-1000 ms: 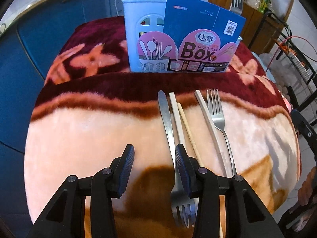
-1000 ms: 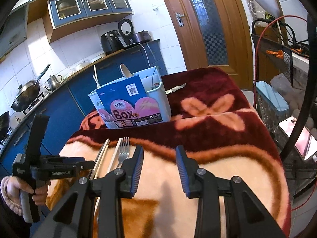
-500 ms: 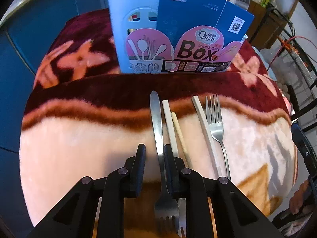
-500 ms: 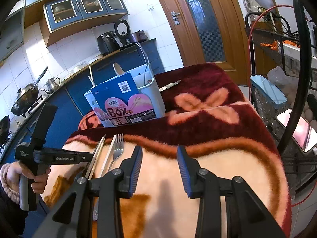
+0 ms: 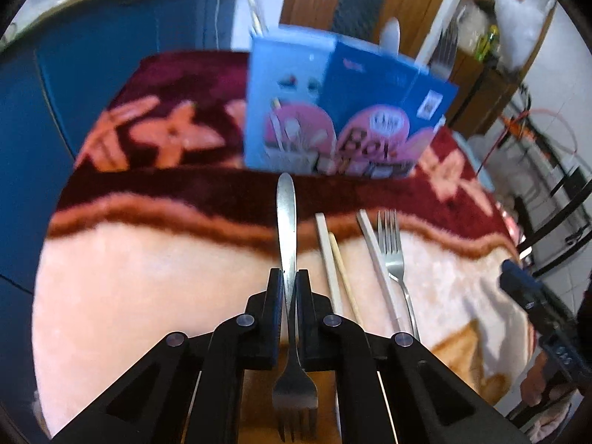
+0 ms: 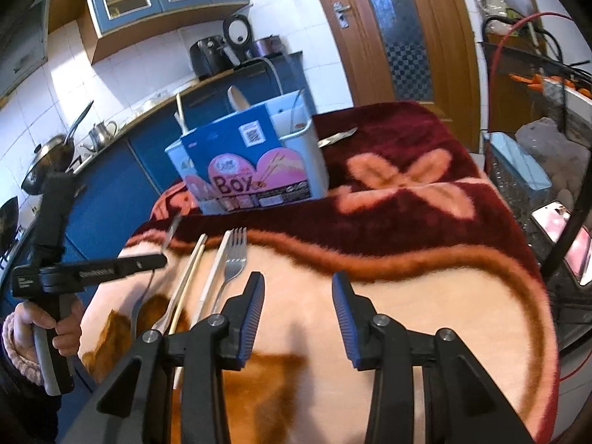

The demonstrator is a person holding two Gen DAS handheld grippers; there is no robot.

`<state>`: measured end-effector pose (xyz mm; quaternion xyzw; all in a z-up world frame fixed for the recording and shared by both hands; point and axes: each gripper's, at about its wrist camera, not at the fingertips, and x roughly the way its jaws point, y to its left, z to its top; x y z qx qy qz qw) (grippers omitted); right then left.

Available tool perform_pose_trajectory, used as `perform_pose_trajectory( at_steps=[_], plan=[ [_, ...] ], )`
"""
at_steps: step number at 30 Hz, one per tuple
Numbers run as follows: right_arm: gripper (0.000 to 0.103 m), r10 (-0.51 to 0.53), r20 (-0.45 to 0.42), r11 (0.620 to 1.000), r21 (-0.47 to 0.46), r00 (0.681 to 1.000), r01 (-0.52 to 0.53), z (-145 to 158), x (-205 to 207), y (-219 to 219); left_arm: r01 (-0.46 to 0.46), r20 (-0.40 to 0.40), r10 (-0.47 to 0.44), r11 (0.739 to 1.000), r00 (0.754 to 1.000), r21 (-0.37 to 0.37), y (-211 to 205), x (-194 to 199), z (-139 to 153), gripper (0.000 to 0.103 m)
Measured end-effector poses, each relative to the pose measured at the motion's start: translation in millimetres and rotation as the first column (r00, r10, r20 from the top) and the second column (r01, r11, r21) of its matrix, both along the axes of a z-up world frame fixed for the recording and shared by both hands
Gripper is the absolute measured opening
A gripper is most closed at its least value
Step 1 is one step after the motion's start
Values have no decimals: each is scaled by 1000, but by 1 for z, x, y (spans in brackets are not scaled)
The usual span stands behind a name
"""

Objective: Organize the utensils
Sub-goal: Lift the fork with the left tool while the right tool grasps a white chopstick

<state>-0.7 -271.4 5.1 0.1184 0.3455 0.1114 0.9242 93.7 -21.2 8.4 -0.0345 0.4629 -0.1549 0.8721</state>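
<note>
The left gripper pinches a slim steel fork, handle forward, while the right gripper's fingers gape wide.

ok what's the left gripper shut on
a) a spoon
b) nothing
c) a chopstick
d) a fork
d: the left gripper is shut on the handle of a fork, tines toward the camera, while the chopsticks lie on the blanket beside it.

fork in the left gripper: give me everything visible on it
The fork looks like plain silver metal, one piece: a long flat handle with a rounded end pointing toward the utensil box, four tines toward the camera. The left gripper is shut on its handle about midway. It appears lifted off the blanket, though contact at the tines cannot be ruled out.
</note>
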Motion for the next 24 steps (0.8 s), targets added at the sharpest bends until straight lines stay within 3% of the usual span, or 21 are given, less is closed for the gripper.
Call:
perform_pose_trajectory(
  at_steps=[7, 12, 16, 24],
  plan=[
    [41, 82, -80, 995, -43, 993, -86, -2, 19, 41, -1, 176, 10, 999, 984, -53, 24, -20, 25, 7],
    [26, 152, -162, 985, -54, 975, -162, -8, 34, 72, -12, 268, 32, 997, 963, -78, 38, -30, 34, 7],
    [20, 195, -221, 976, -50, 955, -211, -11, 47, 90, -16, 298, 47, 994, 954, -105, 49, -34, 36, 7],
    [19, 187, -294, 968, -110, 937, -227, -9, 75, 107, -13, 330, 63, 989, 942, -150, 64, -36, 37, 7]
  ],
)
